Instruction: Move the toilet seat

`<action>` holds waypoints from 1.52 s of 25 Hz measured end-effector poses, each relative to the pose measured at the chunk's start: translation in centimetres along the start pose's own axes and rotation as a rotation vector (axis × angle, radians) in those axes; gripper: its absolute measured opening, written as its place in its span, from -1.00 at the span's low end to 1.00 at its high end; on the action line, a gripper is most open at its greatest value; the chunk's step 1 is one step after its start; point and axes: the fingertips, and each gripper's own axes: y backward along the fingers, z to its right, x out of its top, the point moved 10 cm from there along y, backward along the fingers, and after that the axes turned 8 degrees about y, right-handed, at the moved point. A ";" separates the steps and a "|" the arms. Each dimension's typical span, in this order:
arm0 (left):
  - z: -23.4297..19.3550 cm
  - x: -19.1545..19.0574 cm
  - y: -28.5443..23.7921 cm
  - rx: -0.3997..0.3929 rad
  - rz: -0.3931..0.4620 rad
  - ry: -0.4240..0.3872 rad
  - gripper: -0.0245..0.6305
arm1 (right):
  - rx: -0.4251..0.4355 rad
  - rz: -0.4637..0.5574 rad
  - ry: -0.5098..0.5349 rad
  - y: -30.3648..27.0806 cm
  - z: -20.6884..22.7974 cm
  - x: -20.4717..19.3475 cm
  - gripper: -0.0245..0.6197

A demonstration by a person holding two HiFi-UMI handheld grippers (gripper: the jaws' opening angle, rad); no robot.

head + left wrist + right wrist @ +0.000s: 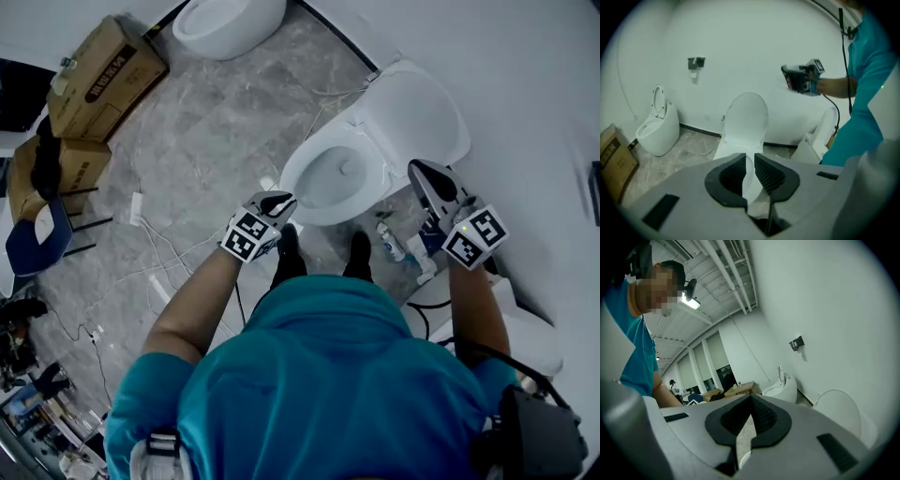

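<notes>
Seat [302,184] appears to lie flat on the bowl, just ahead of and below the left claw [277,202], with the raised lid [417,117] beyond it, to the front and left of the right claw [422,174]. Nothing is touched yet. The left claw is kept to a narrow slit with nothing in it; the right claw is closed tip to tip, also empty (it is held level and aimed past the lid). The approach is judged to be the step in hand. For the next move, the left claw would need to be widened, lowered to the seat's front rim, then closed on it before any lifting.
</notes>
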 end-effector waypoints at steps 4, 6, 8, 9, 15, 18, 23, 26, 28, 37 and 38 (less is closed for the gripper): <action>-0.3 -4.1 -5.6 -0.052 -0.172 -0.087 -0.63 | 0.002 -0.020 -0.037 -1.1 1.8 -2.9 -0.93; -0.8 -6.5 -8.6 -0.074 -0.264 -0.154 -0.44 | -0.002 -0.030 -0.048 -1.7 2.8 -4.9 -0.93; -1.4 -8.8 -11.5 -0.091 -0.352 -0.237 -0.33 | -0.010 -0.039 -0.050 -2.3 3.8 -7.1 -0.93; -1.6 -10.1 -12.8 -0.100 -0.397 -0.284 -0.29 | -0.013 -0.043 -0.052 -2.5 4.3 -8.1 -0.93; -1.1 -17.9 -19.5 -0.158 -0.673 -0.619 -0.03 | -0.021 -0.055 -0.106 -2.3 6.2 -13.5 -0.93; -1.7 -20.7 -22.2 -0.179 -0.783 -0.799 0.04 | -0.020 -0.056 -0.128 -2.1 6.6 -15.7 -0.93; -3.3 -23.9 -24.8 -0.158 -0.914 -0.964 0.11 | -0.002 -0.056 -0.174 -1.9 6.0 -19.0 -0.93; -3.9 -25.5 -25.1 -0.166 -0.978 -1.026 0.11 | 0.014 -0.058 -0.208 -2.4 5.1 -19.6 -0.93; -4.1 -26.4 -25.3 -0.174 -1.012 -1.055 0.11 | 0.015 -0.073 -0.201 -2.2 5.2 -19.9 -0.93; -4.5 -27.5 -26.9 -0.150 -1.088 -1.149 0.11 | 0.003 -0.091 -0.230 -2.3 5.1 -20.7 -0.93; -4.5 -27.6 -27.0 -0.152 -1.103 -1.163 0.11 | 0.008 -0.085 -0.240 -2.5 5.0 -20.6 -0.93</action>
